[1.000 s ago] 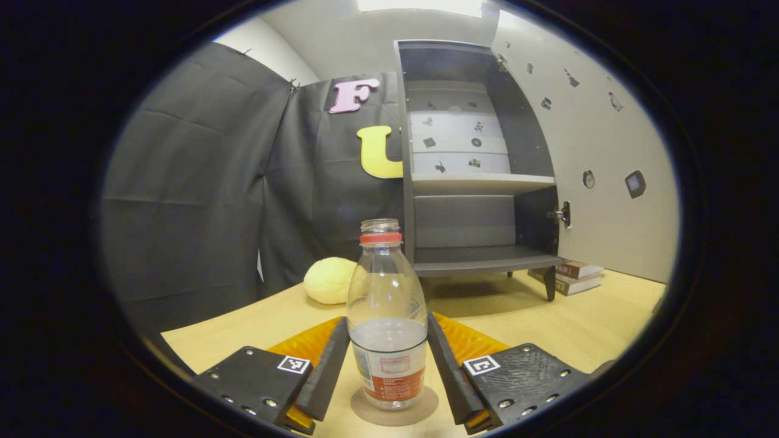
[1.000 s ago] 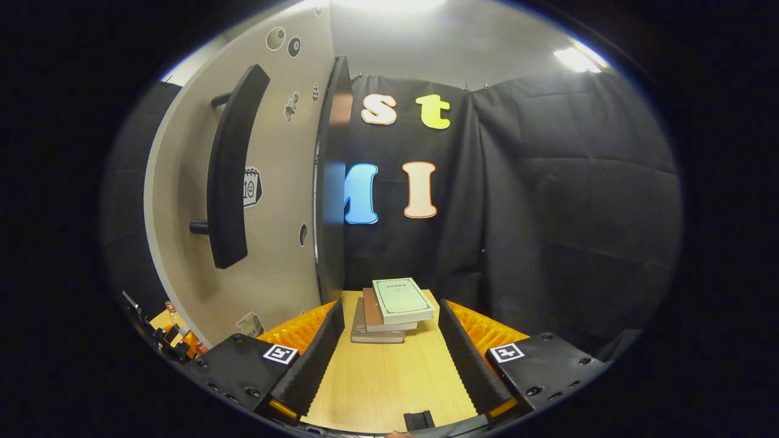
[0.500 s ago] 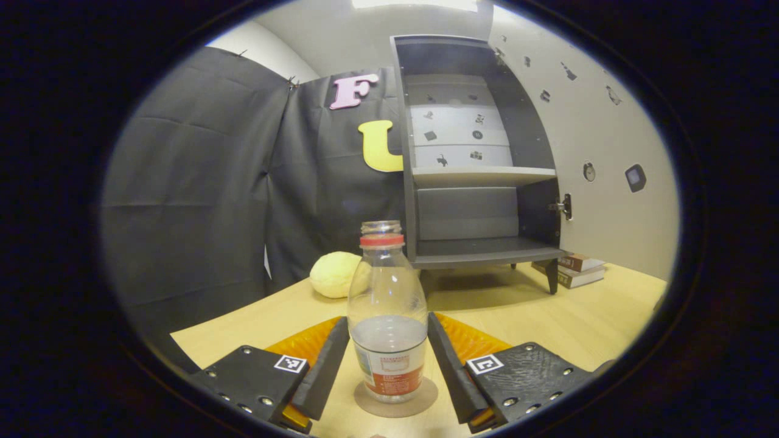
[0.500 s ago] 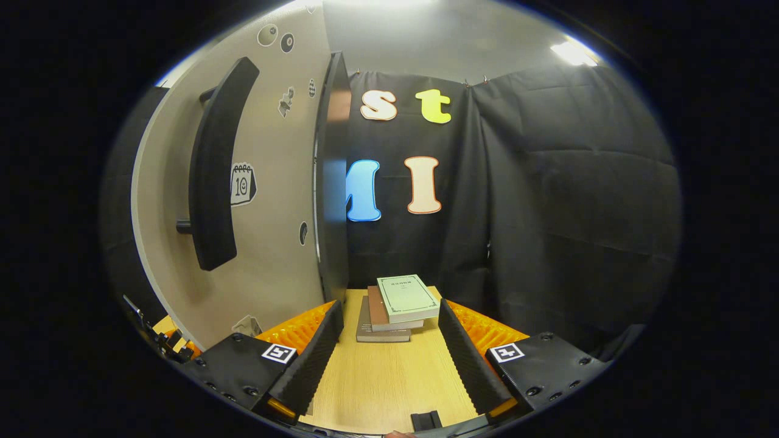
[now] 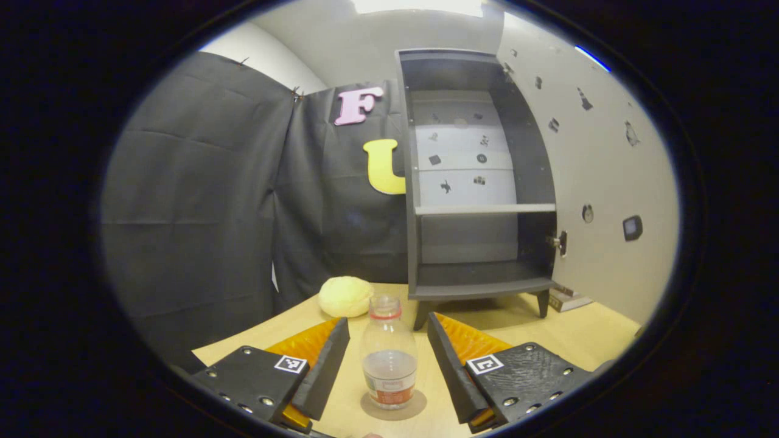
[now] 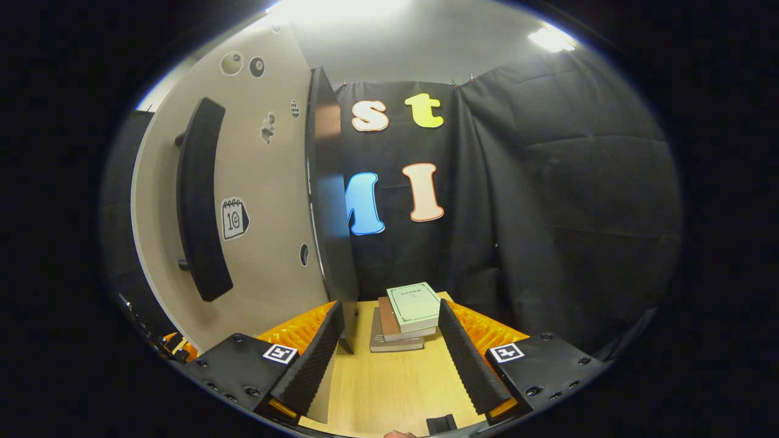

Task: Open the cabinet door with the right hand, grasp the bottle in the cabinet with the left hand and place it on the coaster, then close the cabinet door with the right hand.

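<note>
- Pale round lump point(image 5: 345, 296) and stacked books point(image 6: 406, 315) flanking open cabinet point(image 5: 478, 182); door point(image 6: 255, 194) swung wide.
- Bottle point(image 5: 389, 359) upright on coaster point(image 5: 392, 404), before cabinet.
- Left gripper point(image 5: 387, 364) spread, clear of bottle.
- Right gripper point(image 6: 389, 359) spread, empty, beside door edge.

Clear bottle point(image 5: 389, 359) with red neck ring; brown coaster point(image 5: 393, 406); dark grey cabinet point(image 5: 475, 182); beige door point(image 6: 255, 201).

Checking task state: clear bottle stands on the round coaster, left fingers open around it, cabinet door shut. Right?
Not quite: the pale cabinet door is open, per the left gripper view. The clear plastic bottle does stand on the round brown coaster, the left gripper open around it.
</note>
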`<state>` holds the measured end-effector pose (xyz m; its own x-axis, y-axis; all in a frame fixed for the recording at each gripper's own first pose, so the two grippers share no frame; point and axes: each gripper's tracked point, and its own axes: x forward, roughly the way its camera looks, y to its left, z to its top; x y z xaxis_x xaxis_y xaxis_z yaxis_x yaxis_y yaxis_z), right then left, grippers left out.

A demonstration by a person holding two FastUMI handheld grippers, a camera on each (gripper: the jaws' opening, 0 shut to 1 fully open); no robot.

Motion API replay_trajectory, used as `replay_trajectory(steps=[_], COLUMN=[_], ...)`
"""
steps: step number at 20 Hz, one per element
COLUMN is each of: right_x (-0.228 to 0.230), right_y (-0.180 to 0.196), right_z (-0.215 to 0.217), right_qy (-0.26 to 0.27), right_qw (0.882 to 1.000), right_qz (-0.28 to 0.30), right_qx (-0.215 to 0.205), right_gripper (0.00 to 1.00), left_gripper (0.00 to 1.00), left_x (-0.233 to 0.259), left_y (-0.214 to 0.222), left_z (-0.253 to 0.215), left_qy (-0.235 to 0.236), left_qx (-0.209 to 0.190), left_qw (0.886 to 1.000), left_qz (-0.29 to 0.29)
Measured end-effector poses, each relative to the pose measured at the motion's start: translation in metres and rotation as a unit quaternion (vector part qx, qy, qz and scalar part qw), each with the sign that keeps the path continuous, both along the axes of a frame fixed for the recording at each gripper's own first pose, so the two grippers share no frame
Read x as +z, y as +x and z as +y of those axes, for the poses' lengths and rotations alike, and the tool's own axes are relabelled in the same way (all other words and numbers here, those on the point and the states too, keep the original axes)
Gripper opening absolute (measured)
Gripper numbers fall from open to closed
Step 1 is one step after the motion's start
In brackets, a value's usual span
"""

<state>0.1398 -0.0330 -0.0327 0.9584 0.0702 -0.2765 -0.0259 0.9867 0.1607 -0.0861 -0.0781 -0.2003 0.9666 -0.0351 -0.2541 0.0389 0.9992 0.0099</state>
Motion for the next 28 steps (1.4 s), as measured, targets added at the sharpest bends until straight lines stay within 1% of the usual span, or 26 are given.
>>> replay_trajectory(steps=[1, 2, 3, 5, 6, 7, 9, 12, 14, 15, 17, 20, 22, 23, 24, 26, 27, 28], right_x=[0.004, 0.007, 0.01, 0.019, 0.024, 0.028, 0.04, 0.052, 0.059, 0.063, 0.071, 0.082, 0.086, 0.083, 0.084, 0.083, 0.081, 0.081], right_y=[0.001, 0.003, 0.003, 0.003, 0.004, 0.004, 0.003, 0.003, -0.001, -0.003, -0.007, -0.014, -0.02, -0.022, -0.024, -0.026, -0.028, -0.029], right_z=[0.0, -0.001, -0.002, -0.008, -0.007, -0.003, 0.002, 0.008, 0.014, 0.02, 0.032, 0.03, 0.034, 0.037, 0.041, 0.05, 0.054, 0.058], right_qy=[0.015, 0.026, 0.032, 0.031, 0.031, 0.033, 0.031, 0.009, -0.003, -0.006, -0.009, -0.034, -0.041, -0.044, -0.042, -0.035, -0.032, -0.029], right_qw=[1.0, 1.0, 0.999, 0.999, 0.999, 0.999, 0.999, 0.999, 0.999, 0.999, 0.999, 0.998, 0.997, 0.997, 0.997, 0.997, 0.998, 0.998], right_qz=[-0.001, -0.001, -0.003, -0.009, -0.011, -0.012, -0.019, -0.026, -0.028, -0.031, -0.037, -0.05, -0.057, -0.055, -0.054, -0.05, -0.047, -0.045], right_qx=[0.001, 0.002, 0.004, 0.005, 0.01, 0.018, 0.033, 0.04, 0.038, 0.039, 0.039, 0.004, -0.016, -0.024, -0.03, -0.036, -0.038, -0.04], right_gripper=[0.98, 0.98, 0.98, 0.98, 0.98, 0.98, 0.98, 0.98, 0.98, 0.92, 0.92, 0.92, 0.91, 0.96, 0.92, 0.92, 0.96, 0.96], left_gripper=[0.77, 0.8, 0.8, 0.8, 0.77, 0.77, 0.77, 0.77, 0.77, 0.77, 0.77, 0.77, 0.77, 0.77, 0.77, 0.77, 0.77, 0.77], left_x=[0.016, 0.033, 0.051, 0.093, 0.112, 0.129, 0.151, 0.174, 0.18, 0.181, 0.18, 0.172, 0.167, 0.163, 0.161, 0.157, 0.155, 0.154], left_y=[-0.001, -0.001, 0.0, 0.002, 0.004, 0.005, 0.008, 0.009, 0.012, 0.013, 0.016, 0.023, 0.027, 0.029, 0.032, 0.038, 0.04, 0.043], left_z=[0.001, 0.004, 0.006, 0.012, 0.015, 0.018, 0.028, 0.041, 0.043, 0.047, 0.055, 0.074, 0.088, 0.094, 0.099, 0.108, 0.115, 0.119], left_qy=[-0.005, -0.006, -0.006, -0.007, -0.009, -0.008, 0.001, 0.022, 0.024, 0.024, 0.022, 0.018, 0.017, 0.013, 0.009, 0.006, 0.008, 0.008], left_qx=[0.005, 0.009, 0.012, 0.014, 0.014, 0.014, 0.017, 0.021, 0.01, 0.007, 0.002, 0.003, 0.003, 0.002, 0.001, 0.0, 0.001, 0.003], left_qw=[1.0, 1.0, 1.0, 0.999, 0.998, 0.997, 0.996, 0.995, 0.994, 0.994, 0.994, 0.995, 0.996, 0.996, 0.996, 0.997, 0.997, 0.997], left_qz=[-0.003, -0.007, -0.015, -0.043, -0.057, -0.07, -0.084, -0.098, -0.104, -0.104, -0.104, -0.096, -0.09, -0.087, -0.085, -0.079, -0.077, -0.073])
